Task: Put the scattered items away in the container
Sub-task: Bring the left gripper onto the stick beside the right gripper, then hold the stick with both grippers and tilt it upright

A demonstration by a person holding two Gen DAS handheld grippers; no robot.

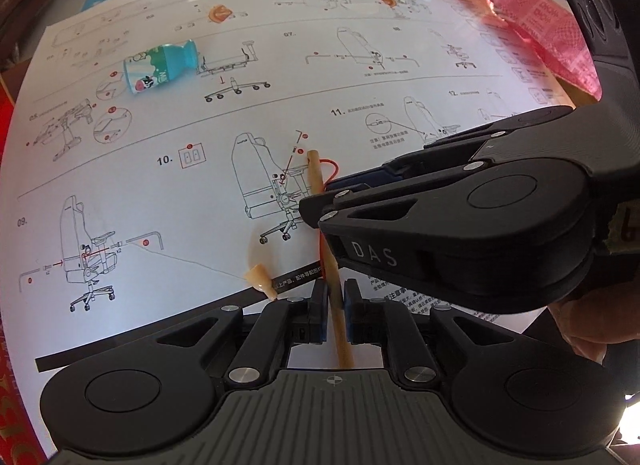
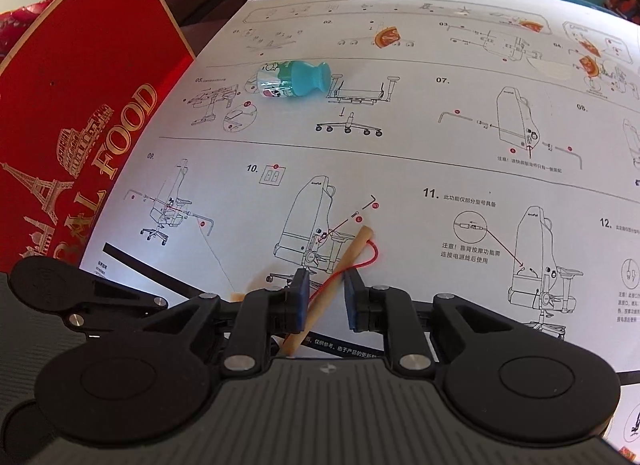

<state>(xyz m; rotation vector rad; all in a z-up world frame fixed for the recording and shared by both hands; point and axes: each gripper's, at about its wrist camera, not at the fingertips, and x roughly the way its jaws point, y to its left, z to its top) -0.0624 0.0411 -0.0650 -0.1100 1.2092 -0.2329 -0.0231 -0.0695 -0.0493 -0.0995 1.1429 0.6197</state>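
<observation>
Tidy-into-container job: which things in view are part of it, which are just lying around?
Job items:
- wooden stick with red string, between both grippers
- small teal bottle, lying on its side
- small beige piece
- orange scraps
- red box, likely the container

Just lying about:
- chair assembly sheet underneath
- pink patterned bag

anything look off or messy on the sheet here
The small bottle lies tipped on its side on the instruction sheet. A tan stain marks the paper near the stick that both grippers straddle.
</observation>
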